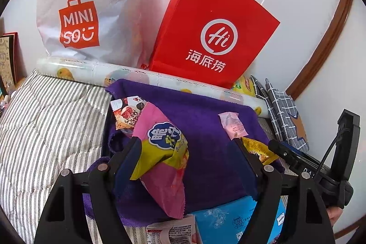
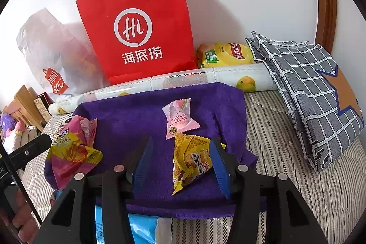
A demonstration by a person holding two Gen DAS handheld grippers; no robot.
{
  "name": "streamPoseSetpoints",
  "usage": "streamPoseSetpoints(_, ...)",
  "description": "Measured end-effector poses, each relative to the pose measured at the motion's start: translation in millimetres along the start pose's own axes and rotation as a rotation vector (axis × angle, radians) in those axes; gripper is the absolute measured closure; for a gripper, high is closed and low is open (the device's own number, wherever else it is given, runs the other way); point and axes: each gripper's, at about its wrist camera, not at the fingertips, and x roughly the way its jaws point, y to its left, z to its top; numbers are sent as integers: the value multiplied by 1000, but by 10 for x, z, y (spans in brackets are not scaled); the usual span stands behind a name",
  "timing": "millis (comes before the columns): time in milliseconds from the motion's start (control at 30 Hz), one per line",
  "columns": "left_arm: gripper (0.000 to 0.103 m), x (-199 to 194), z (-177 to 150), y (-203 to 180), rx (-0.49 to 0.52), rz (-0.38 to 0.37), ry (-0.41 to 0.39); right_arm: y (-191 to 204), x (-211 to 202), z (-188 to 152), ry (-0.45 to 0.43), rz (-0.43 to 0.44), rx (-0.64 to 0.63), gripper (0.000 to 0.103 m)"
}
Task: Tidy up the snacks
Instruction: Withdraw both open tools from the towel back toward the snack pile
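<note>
The job looks like it has only just begun, because the snacks are spread out with no pile or bag filled that I can see. Nearest, the left tongs (image 1: 187, 148) are wide apart around the pink and yellow snack bag (image 1: 160, 152); it touches the left finger, but I cannot tell if it is lifted. The right tongs (image 2: 180, 154) are also apart, with the yellow snack packet (image 2: 189, 161) between them, its edge touching the right blue pad. A blue pack (image 1: 228, 218) lies at the near edge. All of these sit on the purple towel (image 2: 137, 116) spread on the striped bed (image 1: 45, 118). A bit farther on the towel lies a small pink candy packet (image 2: 180, 118), and a snack with a picture on it (image 1: 128, 111) lies at the towel's left edge. Behind the towel is a long roll of paper (image 2: 183, 79), then a yellow chips bag (image 2: 228, 54), a red paper bag (image 2: 137, 22) and a white shop bag (image 1: 87, 4) by the wall. At least 5 snacks are left to sort.
</note>
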Motion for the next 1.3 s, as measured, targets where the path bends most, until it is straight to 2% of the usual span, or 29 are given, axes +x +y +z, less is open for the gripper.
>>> streamPoseSetpoints(667, 25, 48, -4, 20, -10, 13, 21, 32, -8, -7, 2, 6, -11, 53)
streamPoseSetpoints(1300, 25, 6, -2, -2, -12, -11, 12, 81, -21, -24, -7, -13, -29, 53)
